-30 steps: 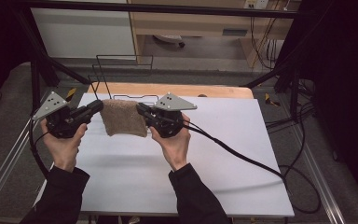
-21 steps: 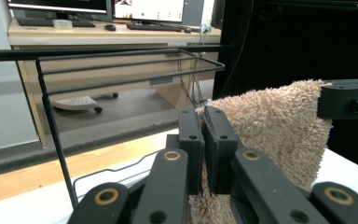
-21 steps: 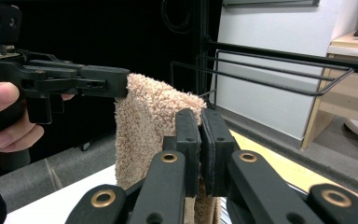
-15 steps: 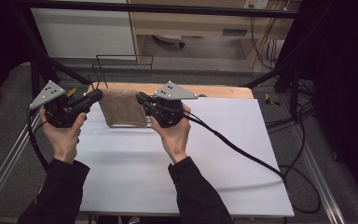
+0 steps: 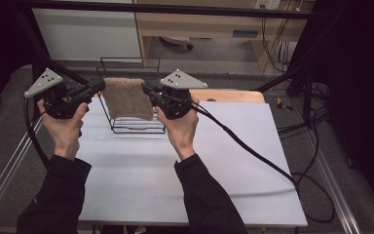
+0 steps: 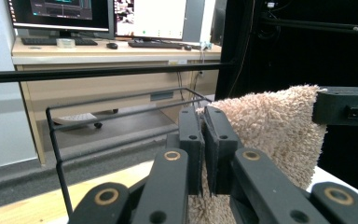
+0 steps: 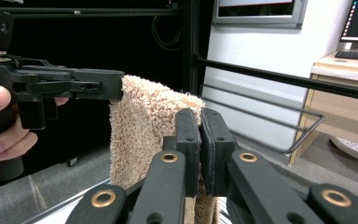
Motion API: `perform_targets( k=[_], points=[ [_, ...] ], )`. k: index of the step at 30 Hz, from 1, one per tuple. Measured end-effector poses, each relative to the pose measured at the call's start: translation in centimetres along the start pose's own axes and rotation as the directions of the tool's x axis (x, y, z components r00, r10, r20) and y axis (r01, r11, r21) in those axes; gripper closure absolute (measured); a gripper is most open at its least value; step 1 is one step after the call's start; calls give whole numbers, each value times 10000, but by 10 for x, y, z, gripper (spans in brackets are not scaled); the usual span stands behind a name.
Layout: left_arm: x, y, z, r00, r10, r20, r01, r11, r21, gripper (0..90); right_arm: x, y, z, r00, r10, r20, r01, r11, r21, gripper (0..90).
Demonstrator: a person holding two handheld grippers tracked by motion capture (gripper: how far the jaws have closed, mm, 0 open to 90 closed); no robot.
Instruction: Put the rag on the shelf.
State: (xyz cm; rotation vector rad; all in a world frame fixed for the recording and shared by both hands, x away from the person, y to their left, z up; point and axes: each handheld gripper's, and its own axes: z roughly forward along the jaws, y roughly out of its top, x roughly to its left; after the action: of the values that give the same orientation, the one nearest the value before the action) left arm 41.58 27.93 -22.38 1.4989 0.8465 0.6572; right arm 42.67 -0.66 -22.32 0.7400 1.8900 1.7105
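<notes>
A beige fluffy towel (image 5: 126, 97) hangs stretched between both grippers above the white table (image 5: 141, 175). My left gripper (image 5: 99, 86) is shut on the towel's left top corner; in the left gripper view its jaws (image 6: 204, 140) pinch the towel (image 6: 275, 126) edge. My right gripper (image 5: 145, 88) is shut on the right top corner; in the right gripper view the towel (image 7: 144, 126) is clamped between its jaws (image 7: 200, 140). The towel hangs in front of a black wire rack (image 5: 135, 128), close to its top bars.
The wire rack (image 6: 98, 116) stands at the table's far left, beside a wooden board (image 5: 233, 95). A cable (image 5: 253, 151) trails from the right gripper across the table's right side. A desk with monitors (image 6: 121, 18) lies beyond.
Both hands have lifted the towel up and away from the table toward the rack; the wire rack's base now shows below the hanging towel.
</notes>
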Motion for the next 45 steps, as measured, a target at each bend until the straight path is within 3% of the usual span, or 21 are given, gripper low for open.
perform_targets(
  k=[12,26,45],
  points=[
    [7,23,9,9997,153,-166,-155,9998,-116,862,-9,20,11,9998,-90,182,95,9996,-275,870],
    [22,50,18,9998,-134,-115,130,9994,-330,862,-17,45,26,9994,-145,305,160,9986,-501,870],
    [36,72,44,9989,0,-466,-15,9995,-316,863,-37,65,47,9986,-183,498,218,9973,-696,870]
  ],
)
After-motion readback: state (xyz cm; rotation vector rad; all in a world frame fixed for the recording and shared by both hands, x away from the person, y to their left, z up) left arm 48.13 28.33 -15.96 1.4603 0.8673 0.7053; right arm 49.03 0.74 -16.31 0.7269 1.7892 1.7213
